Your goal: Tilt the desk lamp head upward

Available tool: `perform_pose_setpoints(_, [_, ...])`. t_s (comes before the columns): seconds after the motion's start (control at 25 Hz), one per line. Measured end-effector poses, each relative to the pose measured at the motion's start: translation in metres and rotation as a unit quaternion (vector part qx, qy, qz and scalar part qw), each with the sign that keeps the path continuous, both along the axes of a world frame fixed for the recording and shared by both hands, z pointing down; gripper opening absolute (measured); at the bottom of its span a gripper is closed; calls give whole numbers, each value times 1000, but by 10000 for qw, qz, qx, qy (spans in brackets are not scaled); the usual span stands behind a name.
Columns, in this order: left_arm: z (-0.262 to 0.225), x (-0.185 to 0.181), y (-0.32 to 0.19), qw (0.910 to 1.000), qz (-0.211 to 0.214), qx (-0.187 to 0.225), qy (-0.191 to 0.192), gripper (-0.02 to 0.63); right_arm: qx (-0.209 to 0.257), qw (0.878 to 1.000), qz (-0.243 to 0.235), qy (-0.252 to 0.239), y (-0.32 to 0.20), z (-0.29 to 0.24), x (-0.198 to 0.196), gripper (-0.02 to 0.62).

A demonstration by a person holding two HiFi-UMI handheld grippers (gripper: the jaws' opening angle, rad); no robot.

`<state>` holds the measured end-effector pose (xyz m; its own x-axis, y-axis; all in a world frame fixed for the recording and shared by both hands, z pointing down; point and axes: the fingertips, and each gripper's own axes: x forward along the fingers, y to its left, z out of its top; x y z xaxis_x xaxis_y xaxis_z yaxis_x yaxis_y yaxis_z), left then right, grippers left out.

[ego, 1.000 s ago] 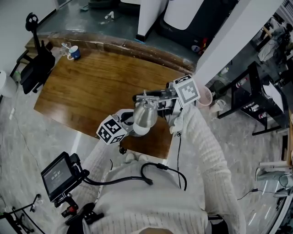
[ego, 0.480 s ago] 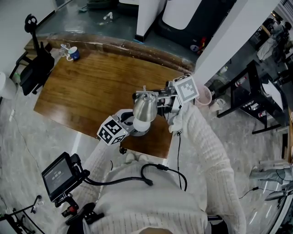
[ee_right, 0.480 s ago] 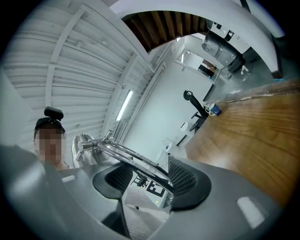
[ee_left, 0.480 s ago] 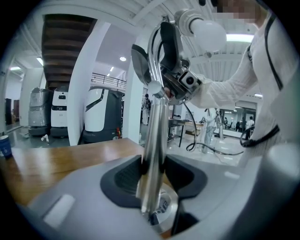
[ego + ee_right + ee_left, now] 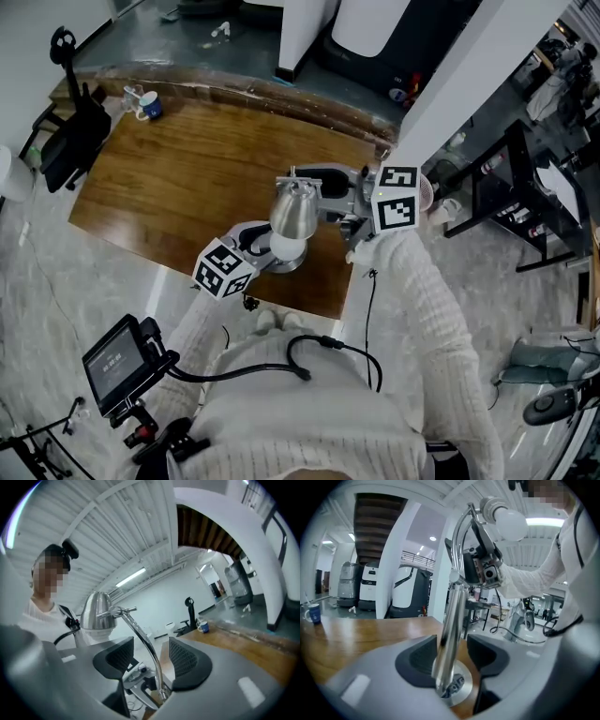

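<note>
A chrome desk lamp (image 5: 292, 211) stands near the front edge of the wooden table (image 5: 187, 178), its white bulb (image 5: 286, 246) facing the person. My left gripper (image 5: 255, 249) is low at the lamp's foot. The upright stem (image 5: 449, 634) runs between its jaws above the round base (image 5: 458, 686). Those jaws are opening and the right pad (image 5: 485, 653) is clear of the stem. My right gripper (image 5: 349, 201) straddles the curved arm (image 5: 145, 641) below the lamp head (image 5: 96, 611). Its jaws are closing, but neither pad touches the arm.
A blue mug (image 5: 150, 106) sits at the table's far left corner, with a black chair (image 5: 70, 141) beside it. A pink cup (image 5: 425, 197) stands by the right gripper's marker cube. A small screen (image 5: 117, 361) hangs at lower left. White machines (image 5: 370, 585) stand beyond the table.
The right gripper has drawn back to the right, away from the lamp head. The left gripper's cube has slid slightly down and left. The lamp head sits a little farther up in the head view.
</note>
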<state>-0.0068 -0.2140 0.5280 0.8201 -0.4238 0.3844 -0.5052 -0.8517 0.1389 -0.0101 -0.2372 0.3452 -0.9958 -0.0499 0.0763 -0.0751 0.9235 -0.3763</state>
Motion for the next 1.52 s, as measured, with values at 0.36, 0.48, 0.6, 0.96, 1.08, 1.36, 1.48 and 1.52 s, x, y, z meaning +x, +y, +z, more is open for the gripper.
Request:
perform_pose_setpoints(0.36, [-33, -18, 22, 9947, -845, 75, 581, 174, 1545, 9403, 3012, 342, 23, 20, 64, 227])
perform_pose_setpoints(0.48, [-43, -13, 31, 9934, -850, 103, 757, 104, 1603, 9112, 3779, 348, 52, 38, 61, 119])
perform_pose_setpoints(0.6, [-52, -14, 37, 9884, -1184, 231, 923, 8, 1408, 9081, 3923, 398, 71, 56, 45, 74])
perform_pose_setpoints(0.96, [-68, -15, 92, 9751, -2016, 147, 909, 8, 962, 8999, 4153, 917, 121, 85, 43, -2])
perform_pose_setpoints(1.08, [-65, -12, 94, 9761, -1999, 192, 833, 8, 801, 9019, 4088, 1141, 122, 101, 37, -2])
perform_pose_setpoints(1.36, [-65, -11, 94, 9777, -1947, 238, 748, 8, 672, 9052, 3946, 1427, 126, 118, 31, -2])
perform_pose_setpoints(1.48, [-62, -7, 97, 9796, -1873, 230, 694, 8, 665, 9066, 3904, 1457, 126, 119, 30, -2])
perform_pose_setpoints(1.52, [-62, -5, 99, 9805, -1836, 239, 664, 8, 660, 9069, 3895, 1467, 125, 120, 29, -2])
